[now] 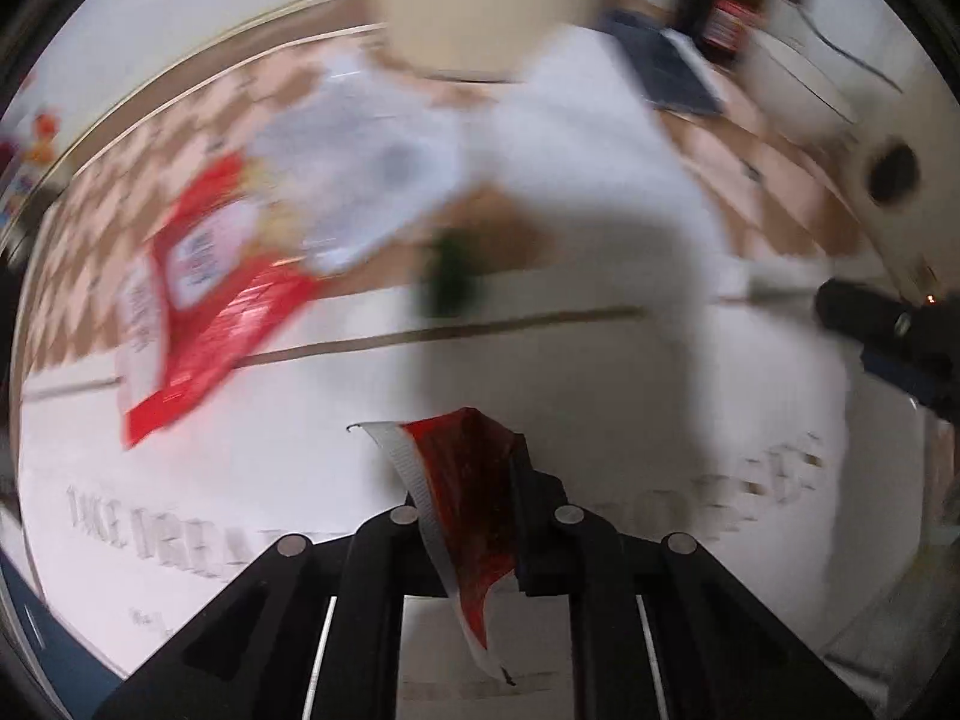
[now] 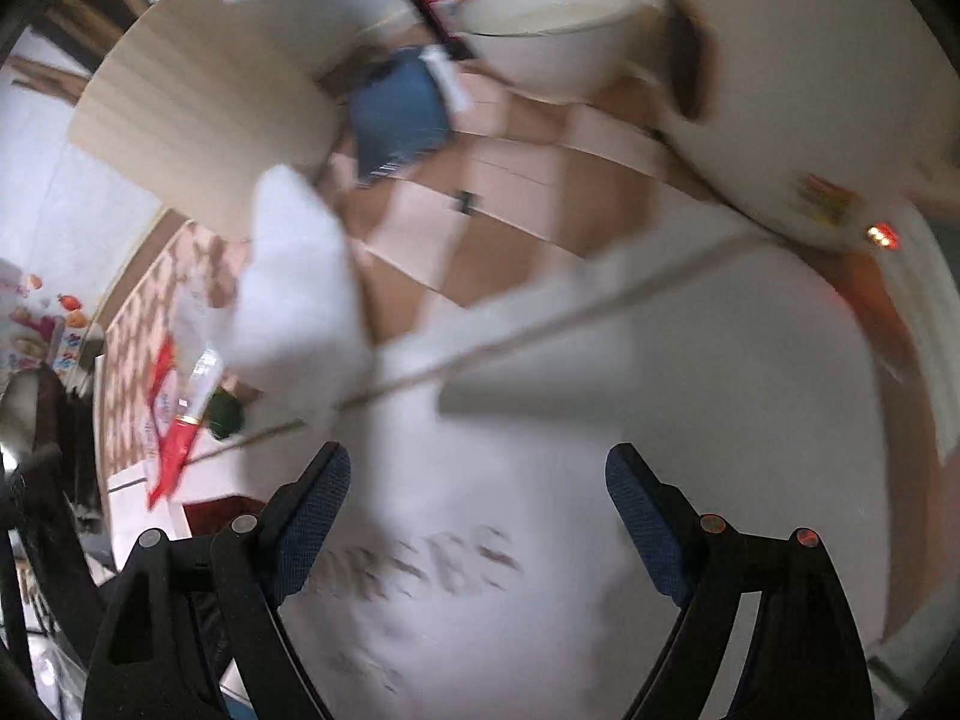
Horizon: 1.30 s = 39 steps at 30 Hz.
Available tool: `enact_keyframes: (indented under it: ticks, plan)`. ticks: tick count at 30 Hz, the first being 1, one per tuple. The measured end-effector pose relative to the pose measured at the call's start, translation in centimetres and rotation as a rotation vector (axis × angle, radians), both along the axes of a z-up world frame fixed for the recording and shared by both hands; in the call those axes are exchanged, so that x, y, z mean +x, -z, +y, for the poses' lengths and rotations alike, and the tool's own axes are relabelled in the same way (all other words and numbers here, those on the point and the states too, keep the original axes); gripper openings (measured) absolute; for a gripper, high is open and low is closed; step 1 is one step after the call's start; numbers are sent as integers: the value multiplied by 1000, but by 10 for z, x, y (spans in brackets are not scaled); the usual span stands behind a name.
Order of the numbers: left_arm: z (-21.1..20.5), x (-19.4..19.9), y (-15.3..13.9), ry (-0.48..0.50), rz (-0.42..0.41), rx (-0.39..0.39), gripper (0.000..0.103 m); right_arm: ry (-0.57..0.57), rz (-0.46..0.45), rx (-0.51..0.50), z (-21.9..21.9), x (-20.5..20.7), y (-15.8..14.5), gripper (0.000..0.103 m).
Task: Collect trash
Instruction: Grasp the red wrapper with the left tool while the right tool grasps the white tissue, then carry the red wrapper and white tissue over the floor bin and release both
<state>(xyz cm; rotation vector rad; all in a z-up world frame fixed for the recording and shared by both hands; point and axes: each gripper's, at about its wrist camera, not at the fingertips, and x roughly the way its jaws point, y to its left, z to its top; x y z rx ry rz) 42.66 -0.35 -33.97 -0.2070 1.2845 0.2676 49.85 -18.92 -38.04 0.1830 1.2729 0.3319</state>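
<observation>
My left gripper (image 1: 474, 480) is shut on a small red and silver torn wrapper (image 1: 465, 498) above a white surface with grey lettering. A red and white snack bag (image 1: 198, 294) lies ahead to the left, with a crumpled pale plastic wrapper (image 1: 360, 162) beside it and a small dark green object (image 1: 450, 270) near the middle. All are blurred. My right gripper (image 2: 480, 510) is open and empty above the same white surface (image 2: 600, 420). The red bag (image 2: 174, 420) and the green object (image 2: 225, 414) show at the left of the right wrist view.
A blurred white shape (image 1: 600, 180) crosses the middle of the left wrist view. A cream cylinder (image 1: 480, 0) stands behind. A blue packet (image 2: 396, 114), a white bowl (image 2: 546, 30) and a checked brown floor (image 2: 510, 210) show in the right wrist view. The right gripper (image 1: 888, 324) shows at the right edge.
</observation>
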Motion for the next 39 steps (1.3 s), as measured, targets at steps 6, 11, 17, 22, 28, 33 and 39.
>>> enact_keyframes:
  ticks: [6,11,17,22,28,33,39]
  plan:
    - [69,-36,-20,-188,-12,70,9,-103,-66,15,73,32,0,89]
    - [84,-57,-15,-246,-4,113,9,-180,-145,-139,134,47,16,51]
    - [75,-95,-33,-253,-61,101,9,-216,-211,-205,140,17,5,3]
    - [44,-121,-61,-186,-144,107,9,-204,-284,-127,106,-55,-39,3]
    - [40,-194,-80,-91,-220,100,9,-185,-269,-30,61,-180,-58,3]
    - [25,-266,-54,-14,-194,107,9,-144,-179,-22,27,-291,-28,3]
    - [12,-334,43,43,-16,-1,9,-136,-7,-92,12,-398,65,3]
